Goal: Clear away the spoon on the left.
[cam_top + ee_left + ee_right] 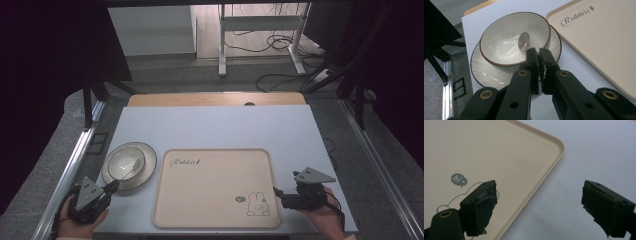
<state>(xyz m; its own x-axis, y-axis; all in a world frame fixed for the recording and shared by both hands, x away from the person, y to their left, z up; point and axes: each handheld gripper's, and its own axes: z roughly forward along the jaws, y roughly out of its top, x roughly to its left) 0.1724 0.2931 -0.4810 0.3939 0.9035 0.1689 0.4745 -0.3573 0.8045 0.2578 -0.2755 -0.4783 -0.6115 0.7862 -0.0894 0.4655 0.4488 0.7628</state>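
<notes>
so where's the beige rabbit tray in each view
High view: the beige rabbit tray lies at the centre front of the table, right of the plate.
Left gripper view: its Rabbit-lettered corner fills the upper right.
Right gripper view: its corner with the "hi~" bubble fills the left and top.
Shared landmark: the tray's raised rounded rim.

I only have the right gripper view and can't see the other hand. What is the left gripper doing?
Observer: The left gripper is shut on the handle of a spoon.
Operator: Where is the spoon's head?
Observer: It rests inside a white bowl, which sits on a ribbed plate.
Operator: Where is that relative to my tray?
Observer: The plate lies beside the far-left corner of the tray, with a narrow gap between them.
</notes>
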